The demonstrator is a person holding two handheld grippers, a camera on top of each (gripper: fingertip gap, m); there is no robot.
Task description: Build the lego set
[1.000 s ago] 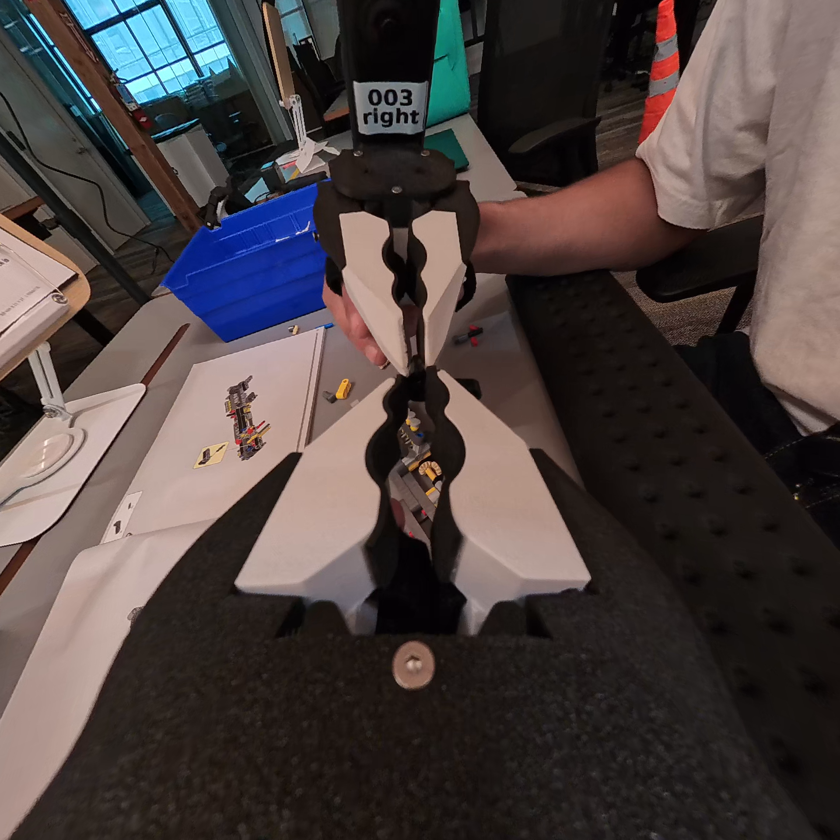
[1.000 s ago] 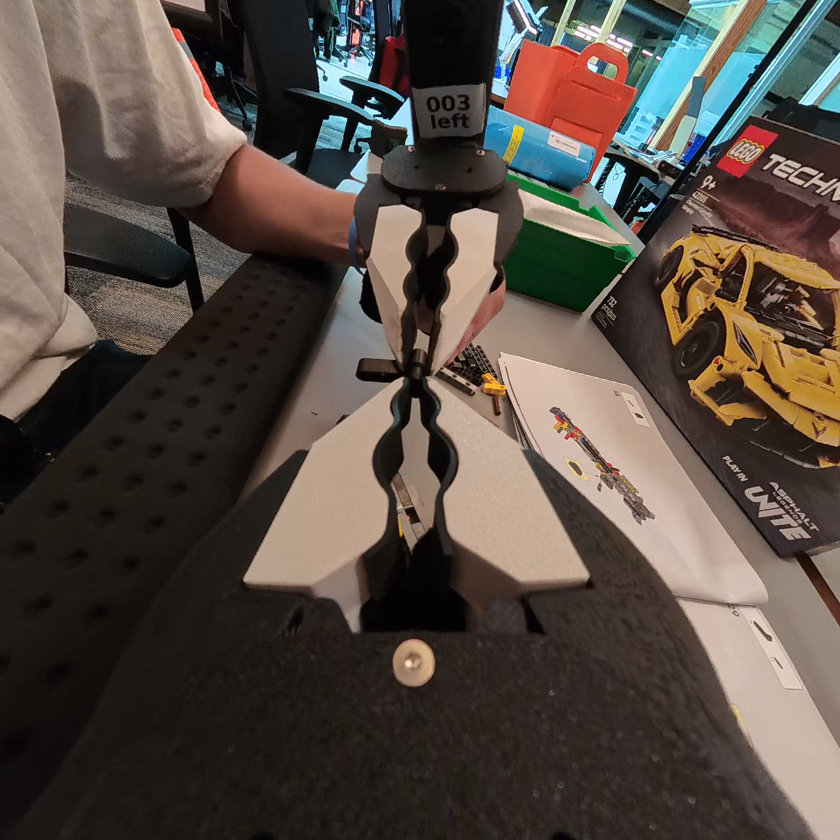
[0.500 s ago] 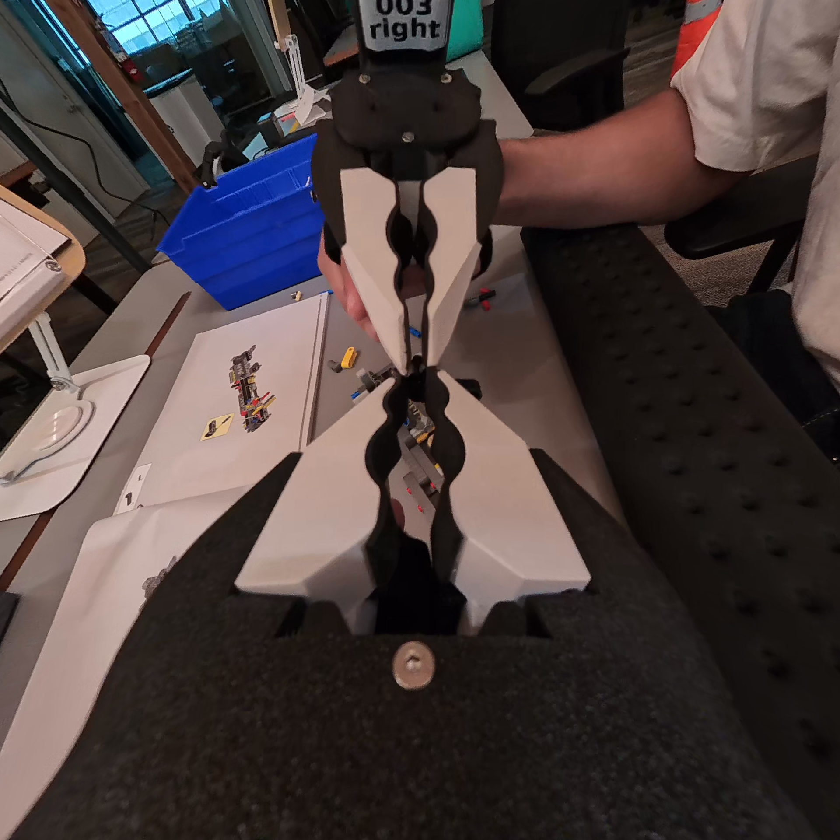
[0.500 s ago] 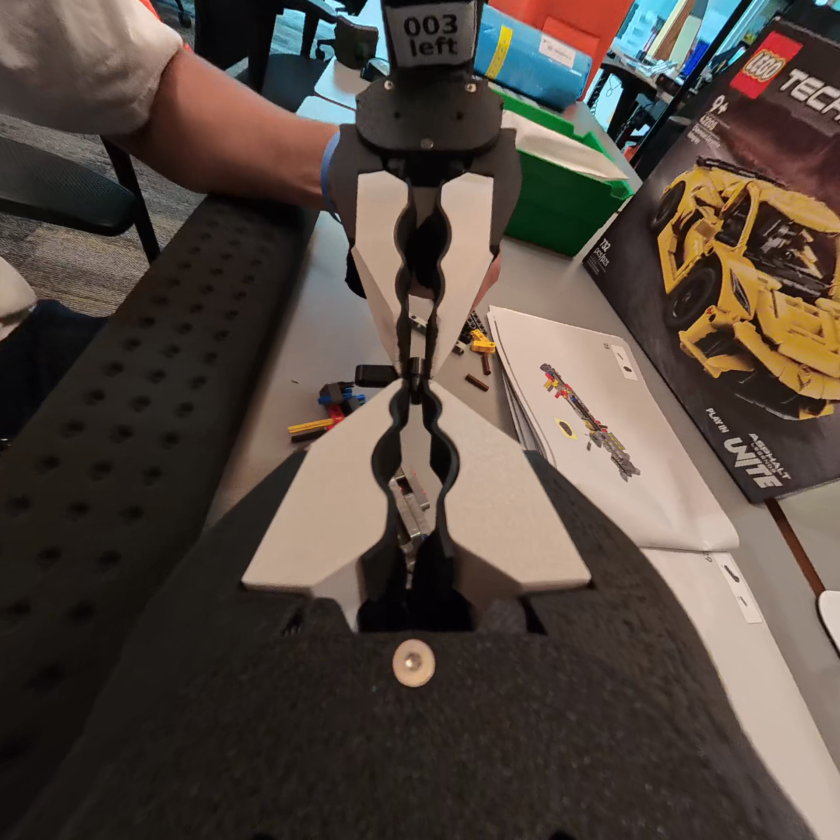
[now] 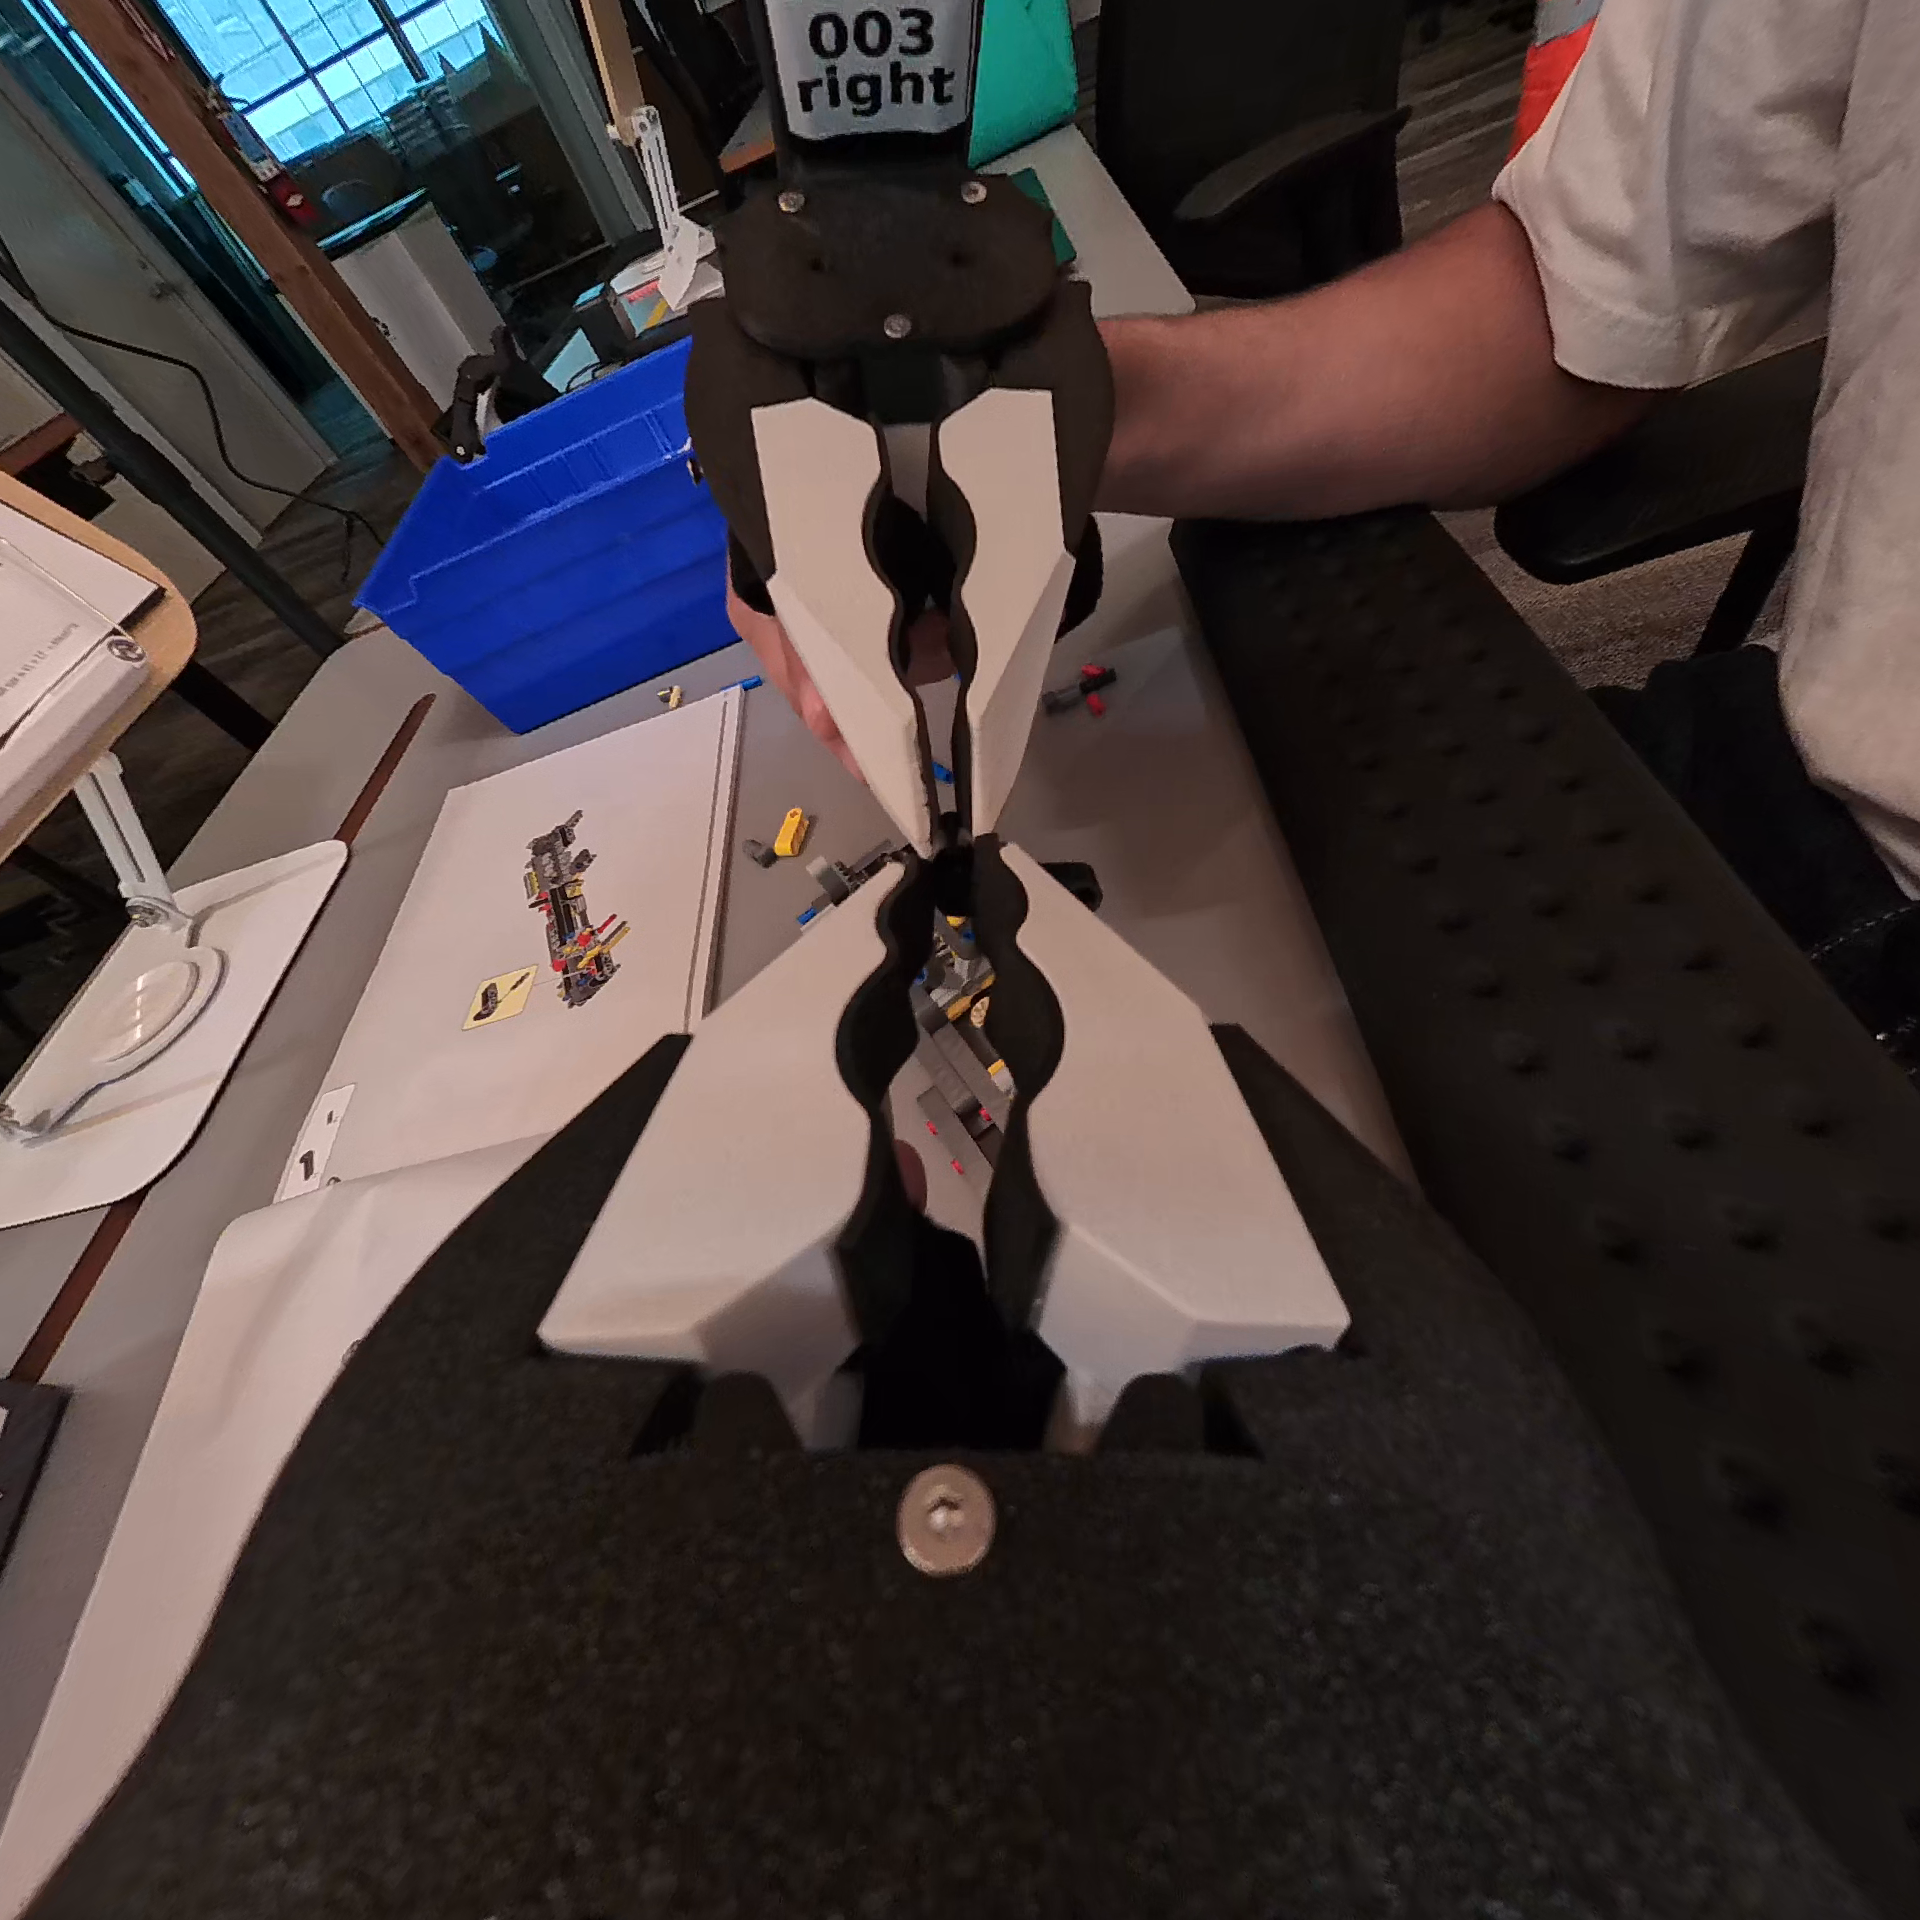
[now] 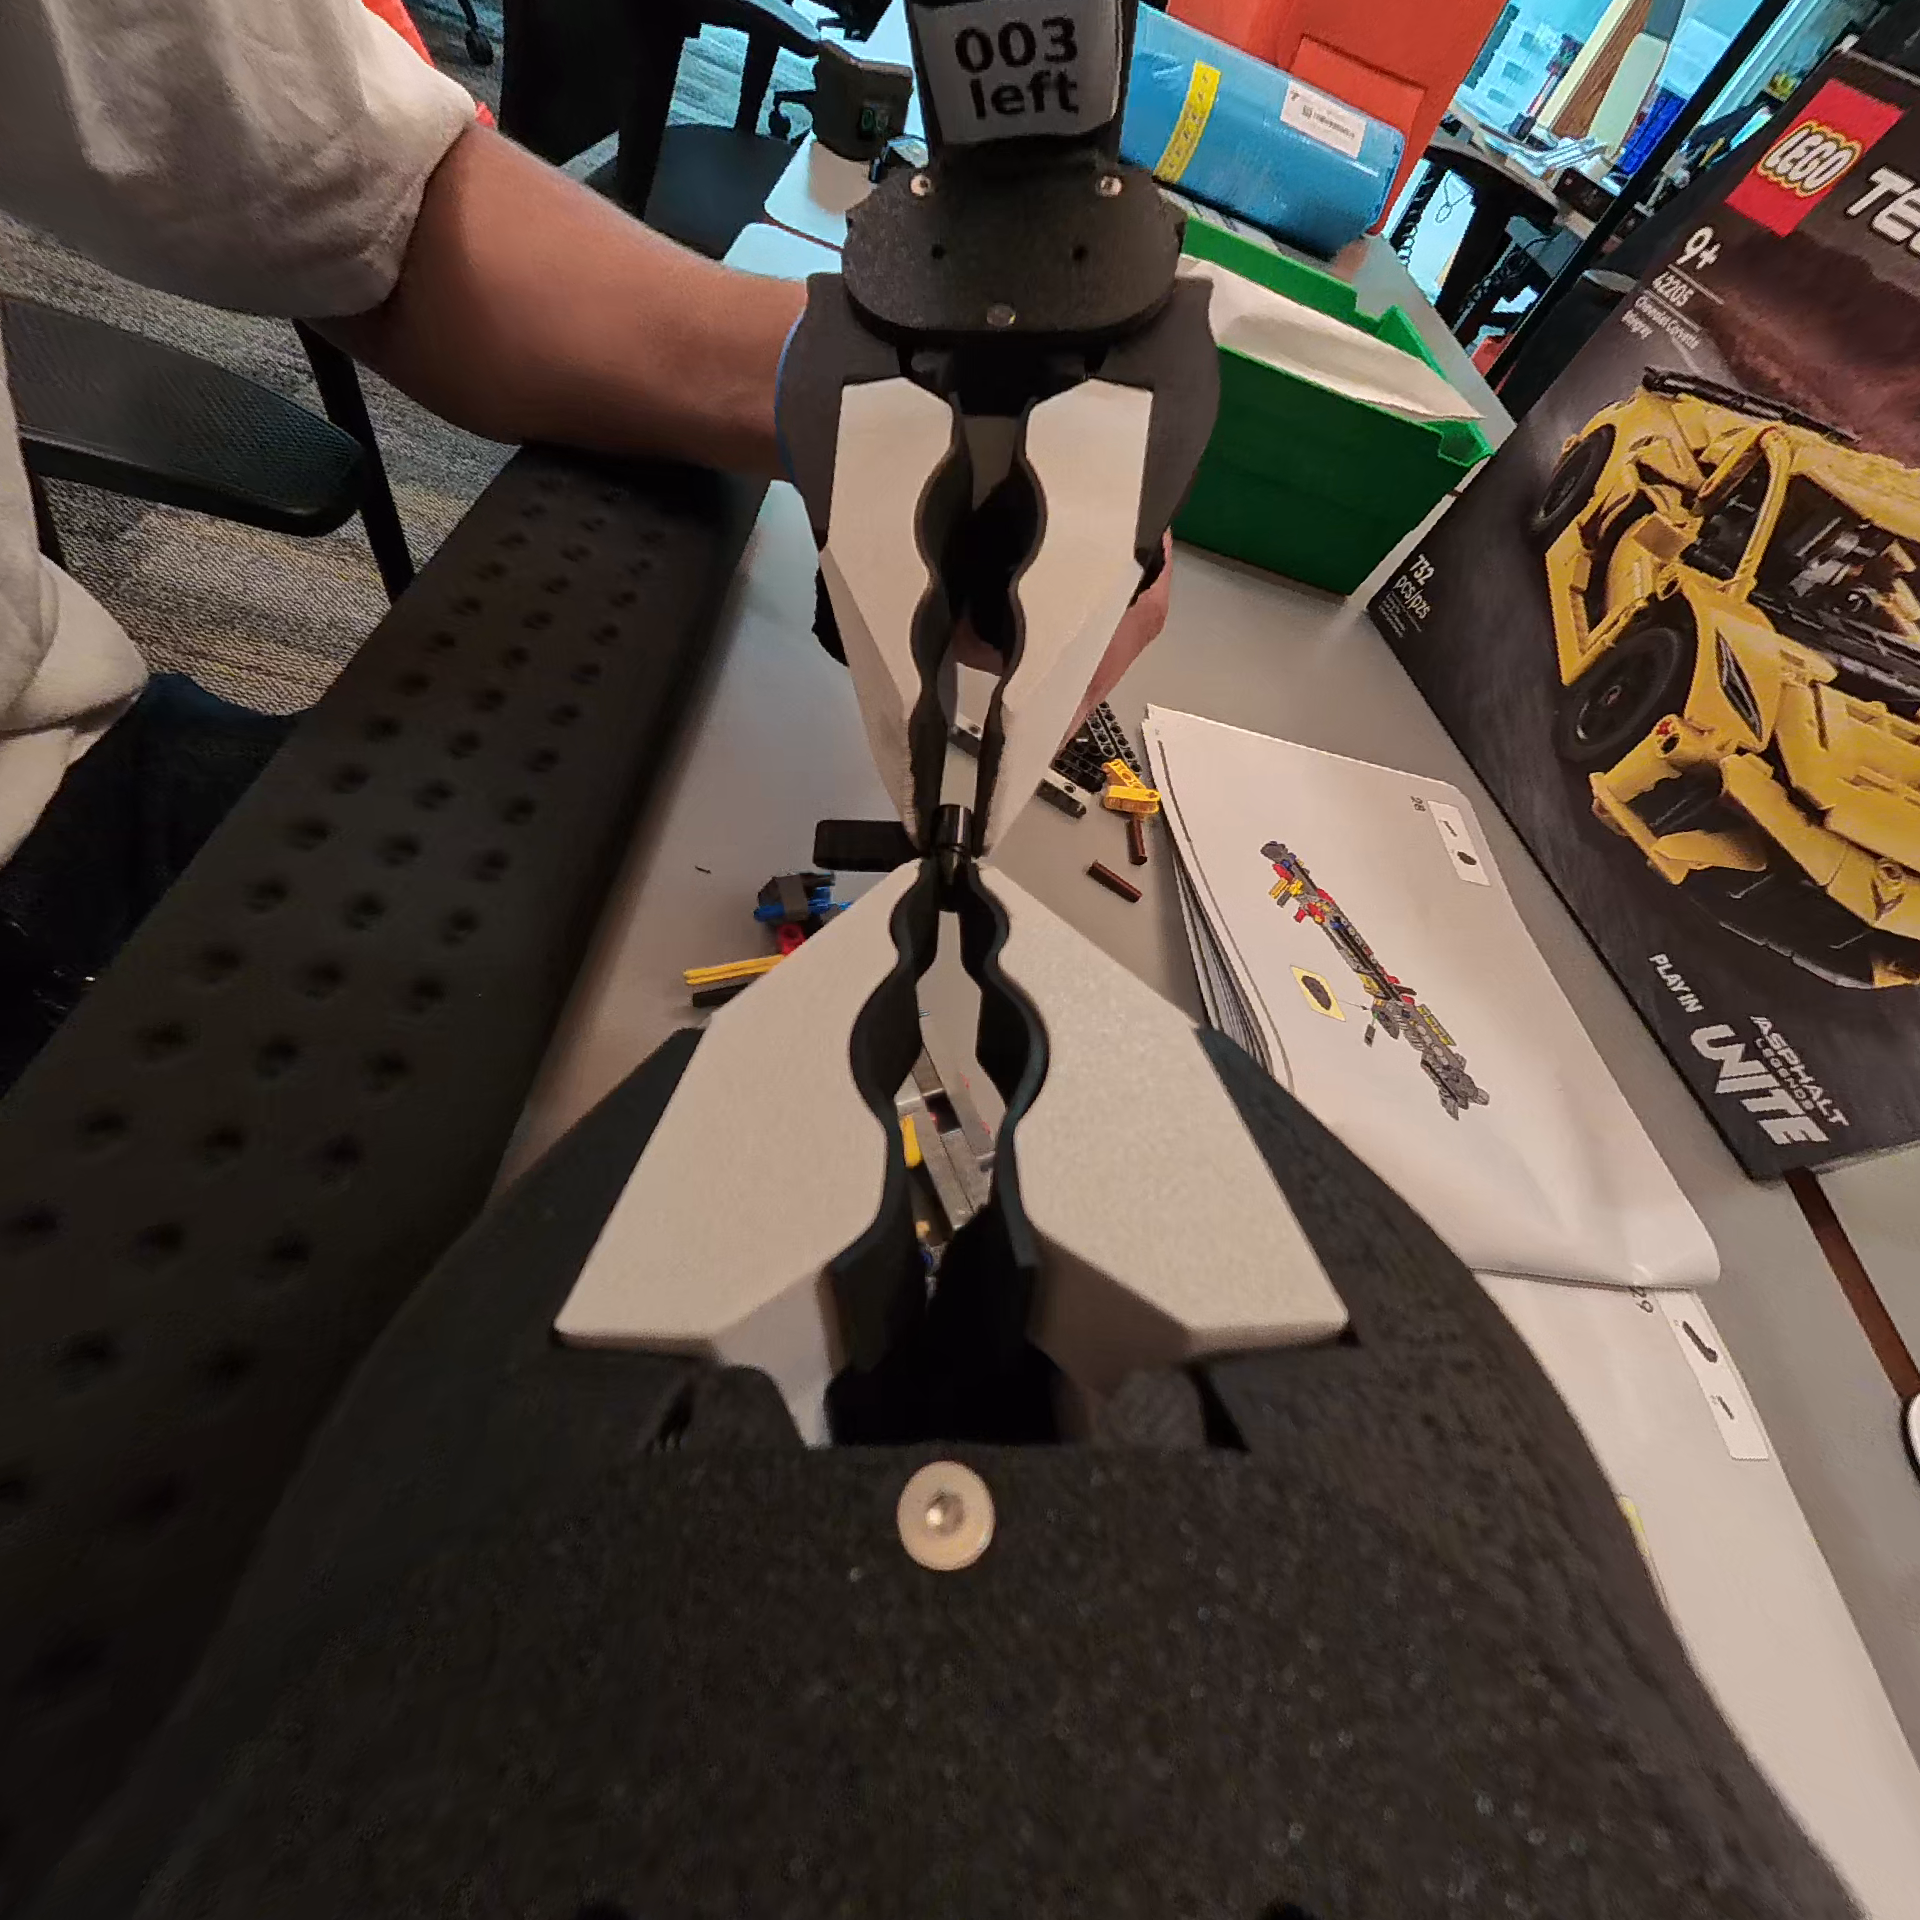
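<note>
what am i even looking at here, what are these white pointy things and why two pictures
A person holds a hand-held grasping tool in each hand; each carries a camera looking along its two white fingers. The near fingers in each picture belong to that camera's own tool; the other tool faces it.

The left tool and right tool meet tip to tip over a grey table, both pinching one small black piece.

On the table lie loose toy bricks, an open instruction booklet, the set's box with a yellow car, a green bin and a blue bin.
</note>
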